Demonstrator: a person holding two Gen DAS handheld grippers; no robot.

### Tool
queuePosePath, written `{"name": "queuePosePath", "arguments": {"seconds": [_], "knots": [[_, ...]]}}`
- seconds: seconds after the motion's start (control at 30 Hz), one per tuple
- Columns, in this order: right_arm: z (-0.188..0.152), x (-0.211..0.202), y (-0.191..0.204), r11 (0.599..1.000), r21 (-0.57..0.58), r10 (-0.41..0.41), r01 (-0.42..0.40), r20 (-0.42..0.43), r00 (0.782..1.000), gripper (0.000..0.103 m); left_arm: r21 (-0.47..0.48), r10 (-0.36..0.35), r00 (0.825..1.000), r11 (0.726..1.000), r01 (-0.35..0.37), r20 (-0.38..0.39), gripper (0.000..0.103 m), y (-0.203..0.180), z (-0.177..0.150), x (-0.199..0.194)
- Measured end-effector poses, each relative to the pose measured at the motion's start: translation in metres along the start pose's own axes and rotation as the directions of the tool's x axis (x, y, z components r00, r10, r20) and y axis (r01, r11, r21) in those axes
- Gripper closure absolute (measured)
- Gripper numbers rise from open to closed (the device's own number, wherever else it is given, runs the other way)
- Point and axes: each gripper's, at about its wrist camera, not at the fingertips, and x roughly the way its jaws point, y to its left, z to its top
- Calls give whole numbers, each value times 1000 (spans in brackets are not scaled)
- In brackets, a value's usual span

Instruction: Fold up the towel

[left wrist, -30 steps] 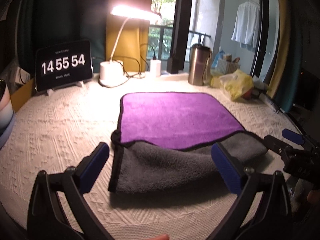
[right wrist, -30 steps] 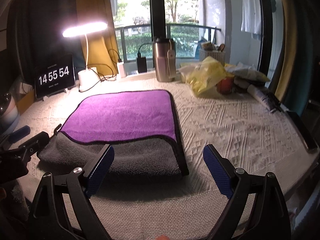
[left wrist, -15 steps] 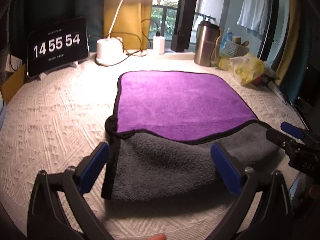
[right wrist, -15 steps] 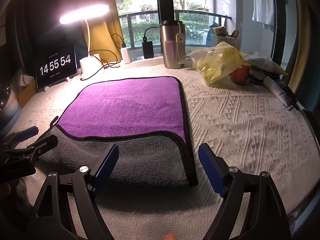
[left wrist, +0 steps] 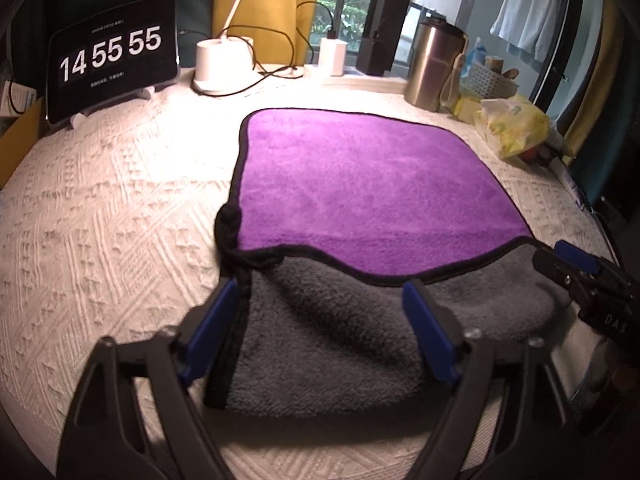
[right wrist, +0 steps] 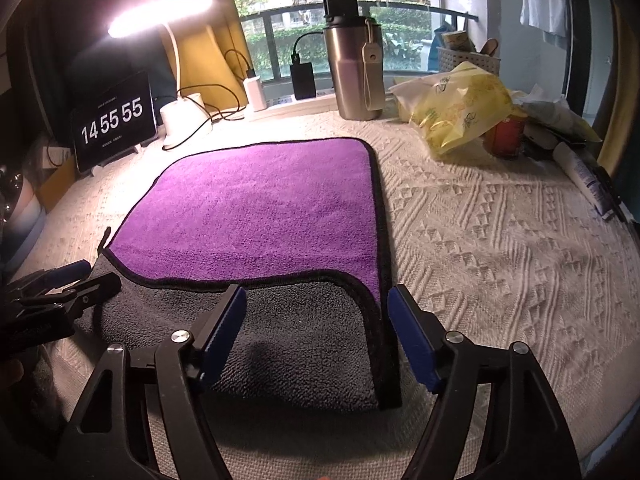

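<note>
Two grippers, left gripper (left wrist: 324,332) and right gripper (right wrist: 316,332), both gaping, empty, poised at near corners of purple-and-grey plush towel (left wrist: 360,184) lying on white knitted worktop (right wrist: 500,248). Soft, limp, light; best pinched at black-bound edge.

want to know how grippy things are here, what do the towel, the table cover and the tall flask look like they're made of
Towel: looks like plush microfibre, fuzzy matte pile, purple on one face, grey on the other, black stitched edging.
Table cover: seemingly woven or knitted cloth, off-white, with raised diamond and zigzag patterns.
Flask: probably brushed stainless steel, given its dull silver sheen, with a dark lid, likely plastic.
</note>
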Motion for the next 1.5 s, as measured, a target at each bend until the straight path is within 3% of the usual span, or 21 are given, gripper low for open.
{"name": "queuePosePath", "arguments": {"seconds": [0.07, 0.13, 0.2, 0.27, 0.4, 0.6, 1.5], "knots": [[1, 4, -1, 1000, 2, 3, -3, -15, 1000, 36, 14, 22, 1000, 1000, -22, 3, 36, 0, 0, -1], [0, 7, -2, 1000, -1, 5, -5, -26, 1000, 47, 39, 41, 999, 998, -41, 3, 49, -2, -1, -1], [0, 10, -1, 1000, -11, -2, 2, -41, 999, 49, 58, 44, 999, 997, -44, 3, 57, -4, -4, -1], [-1, 13, 1, 1000, -26, -9, 7, -54, 998, 52, 75, 45, 999, 996, -46, 7, 62, -6, -5, -2], [-2, 12, 2, 998, -46, -35, 33, -38, 999, 78, 83, 43, 999, 996, -44, 11, 69, -7, -6, -1], [-3, 12, 6, 996, -84, -42, 39, -32, 999, 94, 83, 1, 1000, 997, -2, 15, 85, -8, -7, -5], [13, -54, 23, 990, -104, -75, 97, 197, 978, 99, 103, -65, 977, 994, 45, 201, 88, -15, 11, -64]]}}
